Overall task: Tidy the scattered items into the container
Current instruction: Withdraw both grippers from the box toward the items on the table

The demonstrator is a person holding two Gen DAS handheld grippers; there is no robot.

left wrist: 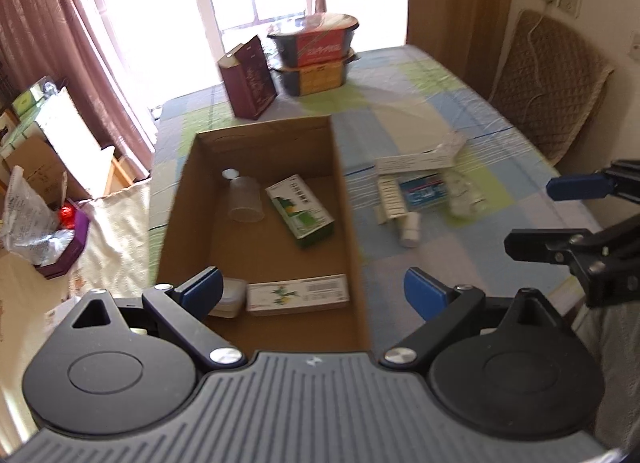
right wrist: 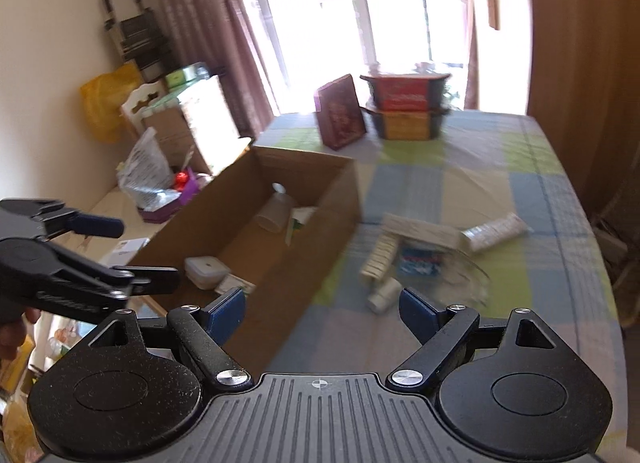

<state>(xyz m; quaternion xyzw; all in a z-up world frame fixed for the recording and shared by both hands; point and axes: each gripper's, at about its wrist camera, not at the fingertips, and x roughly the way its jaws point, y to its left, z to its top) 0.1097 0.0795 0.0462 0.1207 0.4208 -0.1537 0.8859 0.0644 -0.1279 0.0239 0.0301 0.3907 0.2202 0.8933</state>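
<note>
Hovering over the brown cardboard box [left wrist: 256, 259], my left gripper [left wrist: 314, 290] and right gripper [right wrist: 322, 309] gape wide, empty.

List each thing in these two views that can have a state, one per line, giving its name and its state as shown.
left tool: open, empty, above the box's near end
right tool: open, empty
cardboard box: open-topped, partly filled
clear cup: on its side inside the box
green carton: lying flat inside the box
white bottle: on its side on the table, outside the box
maroon box: standing upright
</note>
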